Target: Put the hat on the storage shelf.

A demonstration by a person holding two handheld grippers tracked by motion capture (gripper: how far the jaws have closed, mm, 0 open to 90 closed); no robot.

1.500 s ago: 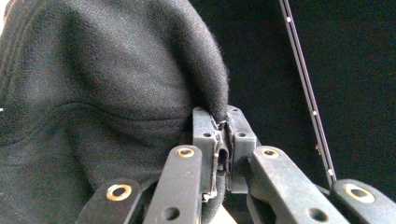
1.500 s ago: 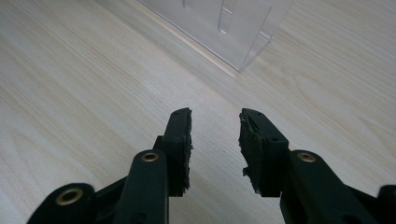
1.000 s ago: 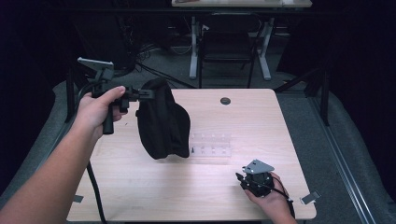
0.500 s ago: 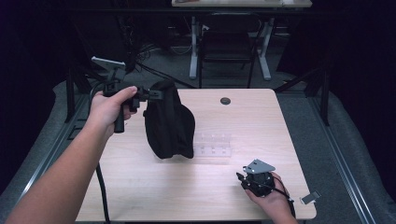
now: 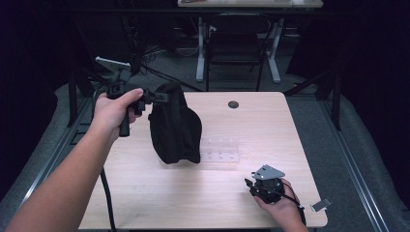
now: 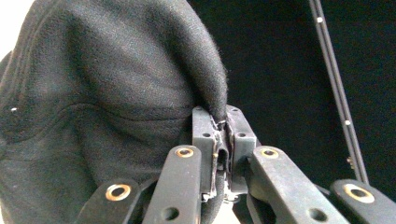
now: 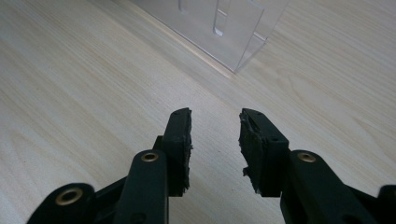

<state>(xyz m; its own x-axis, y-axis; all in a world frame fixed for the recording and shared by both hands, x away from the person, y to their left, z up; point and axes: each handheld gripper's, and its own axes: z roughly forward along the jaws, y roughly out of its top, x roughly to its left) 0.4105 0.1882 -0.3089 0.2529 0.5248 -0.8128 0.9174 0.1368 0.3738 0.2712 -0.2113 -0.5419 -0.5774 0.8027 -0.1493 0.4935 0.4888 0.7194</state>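
That black fleece bag (image 5: 174, 125) is hanging off the table (image 5: 145, 193) — pinched at its top edge, the fabric bunched into a fold right at the clamp point. It droops in a rounded lump toward the table's left-middle, its bottom close to the wood. Just beside it, toward the right edge — a clear plastic organizer tray (image 5: 221, 150), lying flat.

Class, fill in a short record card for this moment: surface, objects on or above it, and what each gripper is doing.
surface: light wooden table
held object: black fabric bag, hanging from the left gripper, lower end at the table
left gripper: shut on a fold of the bag, raised above the table's left side
right gripper: open, holding nothing, low at the front right
other object: clear plastic organiser, beside the bag
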